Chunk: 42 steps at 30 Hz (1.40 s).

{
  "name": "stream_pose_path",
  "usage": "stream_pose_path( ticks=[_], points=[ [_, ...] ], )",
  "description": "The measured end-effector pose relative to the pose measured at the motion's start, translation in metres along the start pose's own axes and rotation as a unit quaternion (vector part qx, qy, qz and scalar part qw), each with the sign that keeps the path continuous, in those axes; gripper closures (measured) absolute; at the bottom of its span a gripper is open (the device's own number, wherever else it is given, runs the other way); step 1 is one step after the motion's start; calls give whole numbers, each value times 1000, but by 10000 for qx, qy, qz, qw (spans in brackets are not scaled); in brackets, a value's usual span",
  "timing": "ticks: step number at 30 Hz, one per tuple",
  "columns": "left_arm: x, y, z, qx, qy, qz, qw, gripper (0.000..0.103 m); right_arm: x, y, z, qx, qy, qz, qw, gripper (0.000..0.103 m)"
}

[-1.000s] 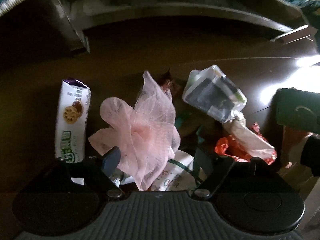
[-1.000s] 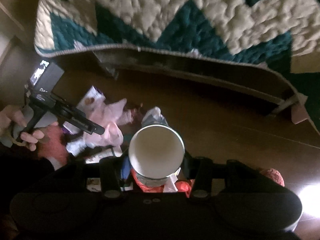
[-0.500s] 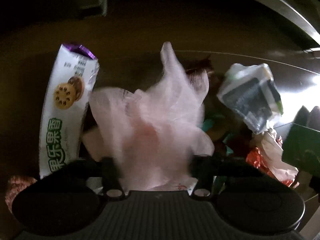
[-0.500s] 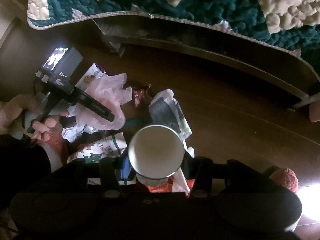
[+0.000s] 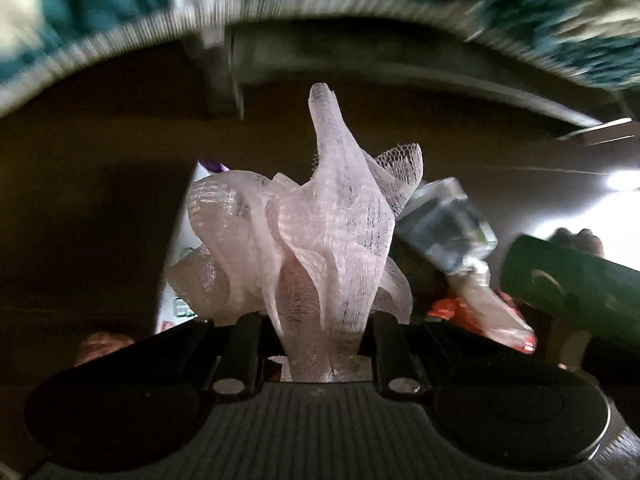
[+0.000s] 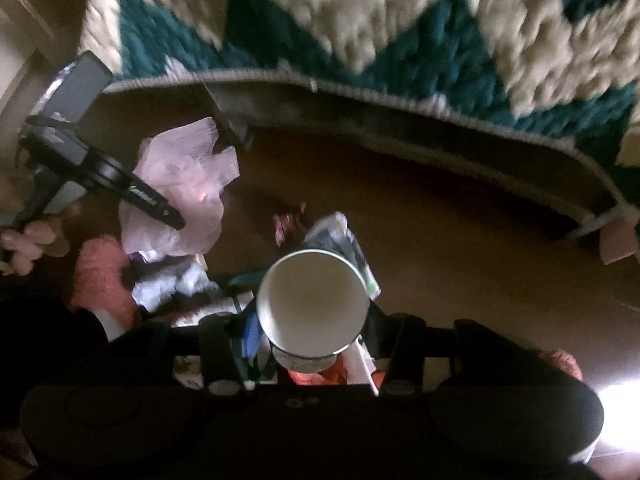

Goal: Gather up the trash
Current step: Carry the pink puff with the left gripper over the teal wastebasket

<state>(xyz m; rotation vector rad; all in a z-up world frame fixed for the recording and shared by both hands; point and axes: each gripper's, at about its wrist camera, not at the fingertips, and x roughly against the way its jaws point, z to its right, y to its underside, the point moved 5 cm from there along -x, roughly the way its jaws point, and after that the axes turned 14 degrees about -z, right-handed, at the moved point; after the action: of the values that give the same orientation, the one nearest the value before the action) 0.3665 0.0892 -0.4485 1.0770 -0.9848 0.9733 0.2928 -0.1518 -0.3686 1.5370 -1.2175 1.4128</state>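
Observation:
A pink mesh net (image 5: 332, 240) rises from between the fingers of my left gripper (image 5: 320, 344). Its jaws are closing and pinch the bunched lower end, holding the net off the brown floor. In the right wrist view the same net (image 6: 184, 196) hangs at the left gripper (image 6: 160, 208), which a hand grips at the far left. My right gripper (image 6: 312, 344) is shut on a white paper cup (image 6: 312, 300), mouth facing the camera. Below lie a white cookie wrapper (image 5: 180, 272), a clear plastic wrapper (image 5: 448, 224) and a red wrapper (image 5: 452, 308).
A teal and cream quilt (image 6: 400, 20) hangs over a bed frame rail (image 6: 400, 128) across the back, with a bed leg (image 5: 220, 76) near the pile. Crumpled white paper (image 6: 172, 284) and a small dark candy wrapper (image 6: 288, 224) lie on the floor. A pinkish-red slipper (image 6: 104, 280) stands at left.
My left gripper dropped over the pink net, closed on it and lifted it off the pile. The right gripper drifted slightly, still holding the cup.

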Motion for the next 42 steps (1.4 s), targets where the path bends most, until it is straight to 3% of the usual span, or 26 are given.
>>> stream_pose_path(
  ticks=[6,11,21,25,34,38,42],
  points=[
    [111,38,38,-392,-99,908,9951,87,86,8,-11,-9,-34,818,9966,56],
    [196,80,68,-439,-109,1736,9838,87,171,23,-19,294,181,1467,9886,56],
    [303,161,120,-557,-270,2676,9615,87,306,60,-46,829,491,2414,9656,57],
    [344,177,131,-546,-299,2996,9520,87,353,63,-47,872,515,2773,9554,57],
    [443,163,142,-370,-508,3649,9289,86,452,22,-42,1076,1032,3568,9222,56],
    [489,145,146,-344,-477,3913,9184,86,479,-16,-36,1063,1142,3717,9152,57],
    [522,111,153,-299,-391,3946,9175,86,489,-54,-33,1077,1239,3705,9142,57]
  ],
)
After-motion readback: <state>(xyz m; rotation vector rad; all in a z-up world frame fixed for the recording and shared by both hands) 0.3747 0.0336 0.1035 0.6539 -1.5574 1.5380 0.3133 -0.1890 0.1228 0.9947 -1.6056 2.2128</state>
